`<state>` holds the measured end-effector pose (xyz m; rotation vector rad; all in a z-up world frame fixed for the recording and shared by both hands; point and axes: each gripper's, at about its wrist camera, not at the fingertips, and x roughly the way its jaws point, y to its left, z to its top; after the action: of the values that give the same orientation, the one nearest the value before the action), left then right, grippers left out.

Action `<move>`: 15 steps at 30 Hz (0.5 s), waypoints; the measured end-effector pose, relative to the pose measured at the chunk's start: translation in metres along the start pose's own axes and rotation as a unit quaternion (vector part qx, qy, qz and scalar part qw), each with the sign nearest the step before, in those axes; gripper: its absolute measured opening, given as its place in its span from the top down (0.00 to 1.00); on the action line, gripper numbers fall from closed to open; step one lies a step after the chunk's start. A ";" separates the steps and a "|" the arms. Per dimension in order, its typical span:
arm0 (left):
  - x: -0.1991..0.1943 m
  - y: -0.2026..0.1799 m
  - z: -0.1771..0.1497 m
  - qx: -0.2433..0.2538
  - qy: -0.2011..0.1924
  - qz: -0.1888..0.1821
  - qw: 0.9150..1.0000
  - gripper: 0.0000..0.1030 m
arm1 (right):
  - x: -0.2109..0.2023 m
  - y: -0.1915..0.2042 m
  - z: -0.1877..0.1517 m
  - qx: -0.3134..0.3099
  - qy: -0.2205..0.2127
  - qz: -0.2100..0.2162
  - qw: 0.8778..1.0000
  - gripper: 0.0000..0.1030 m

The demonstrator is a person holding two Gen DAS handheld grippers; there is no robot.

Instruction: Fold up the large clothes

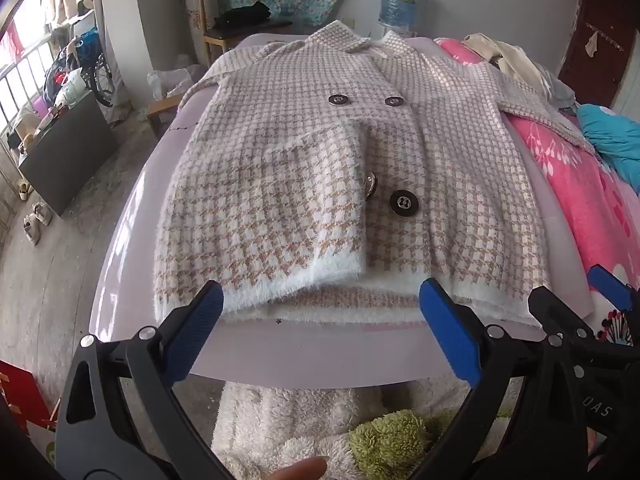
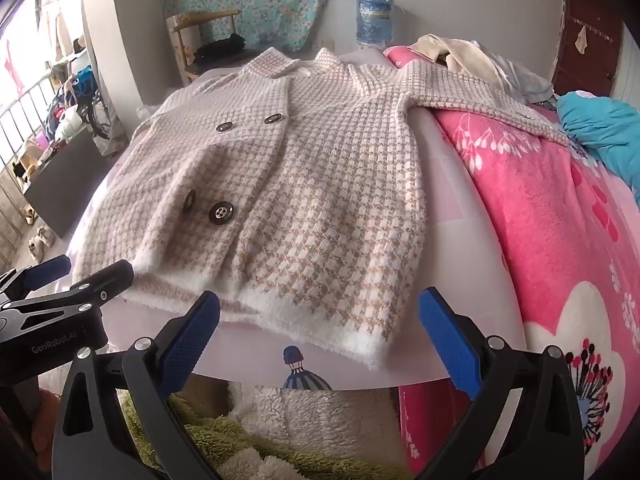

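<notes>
Both grippers, left (image 1: 320,320) and right (image 2: 318,326), are being held open, empty, near the houndstooth coat's (image 1: 340,168) fuzzy white hem (image 2: 320,312); hem corners should be pinched evenly.

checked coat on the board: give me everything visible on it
The coat is a fuzzy knit in a beige-and-white houndstooth check with a white fluffy hem and a notched collar. It lies front-up and spread on a pale lilac board, collar at the far end, hem at the near edge. Four dark round buttons show; one, near the front edge, stands on edge. One front panel is rumpled. The right sleeve extends onto a pink blanket. Neither open gripper touches it.
</notes>
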<state>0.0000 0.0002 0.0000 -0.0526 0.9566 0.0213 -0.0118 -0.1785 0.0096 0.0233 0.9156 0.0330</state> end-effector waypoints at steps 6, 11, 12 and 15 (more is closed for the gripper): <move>0.001 -0.001 0.000 0.001 0.003 0.000 1.000 0.08 | -0.001 0.001 0.000 -0.001 -0.003 -0.002 1.000 0.06; 0.000 0.000 0.001 0.001 0.003 0.001 1.000 0.08 | -0.002 0.001 0.000 -0.002 -0.003 -0.002 1.000 0.06; 0.000 0.001 0.001 0.001 0.002 0.000 1.000 0.08 | -0.002 0.001 0.000 -0.002 -0.004 -0.003 1.000 0.06; 0.001 0.001 0.001 0.001 0.002 0.000 1.000 0.08 | -0.002 0.002 0.000 -0.003 -0.004 -0.004 1.000 0.06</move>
<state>0.0007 0.0008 -0.0002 -0.0512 0.9608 0.0205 -0.0128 -0.1769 0.0113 0.0151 0.9082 0.0281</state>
